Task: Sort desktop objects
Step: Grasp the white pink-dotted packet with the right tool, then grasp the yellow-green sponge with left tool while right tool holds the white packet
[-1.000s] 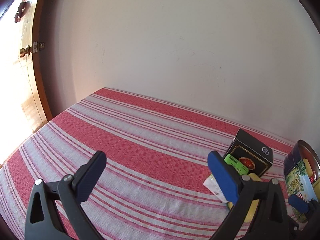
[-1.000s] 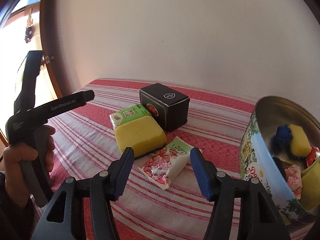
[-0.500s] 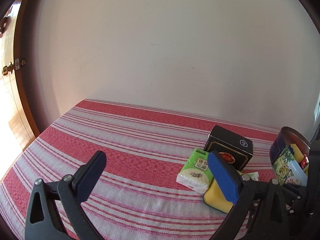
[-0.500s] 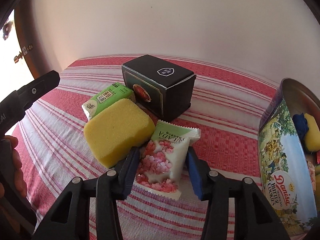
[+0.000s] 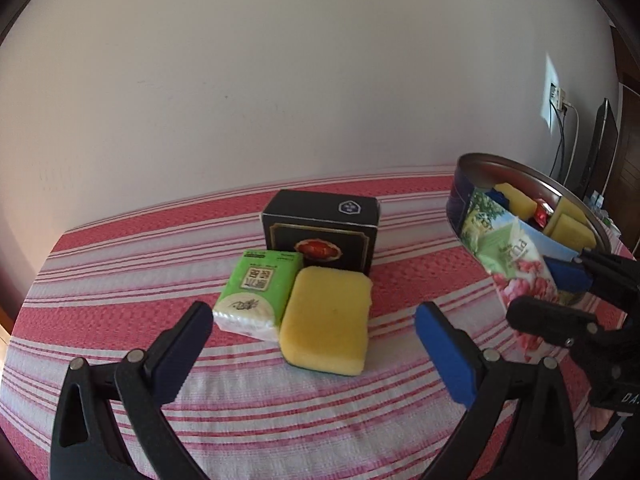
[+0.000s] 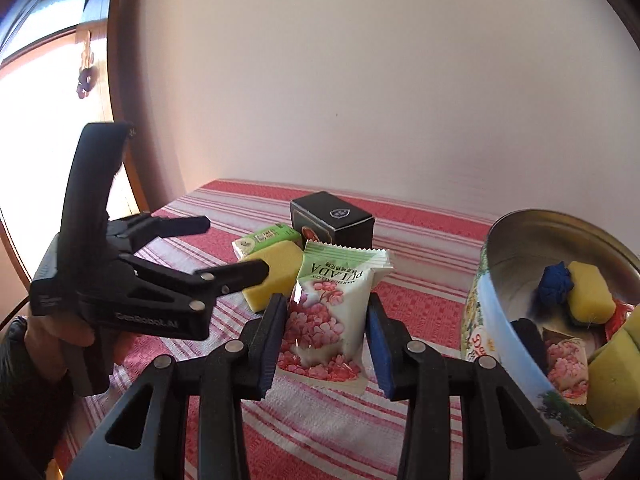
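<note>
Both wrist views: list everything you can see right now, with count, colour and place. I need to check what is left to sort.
Marshmallow packet: one, white with pink flowers, green top; lifted between the right gripper's pads.
Sponge: one, yellow; on the cloth, beside the tissue pack.
Tissue pack: one, green and white; left of the sponge.
Box: one, black; behind both.
Cookie tin: one, round, open; right side, holding yellow sponges, a blue item, another flowered packet.
Tablecloth: red and white stripes.
Left gripper: open, empty, facing the sponge.
Right gripper: just closed on the packet.
Hand: one, gripping the left tool.
</note>
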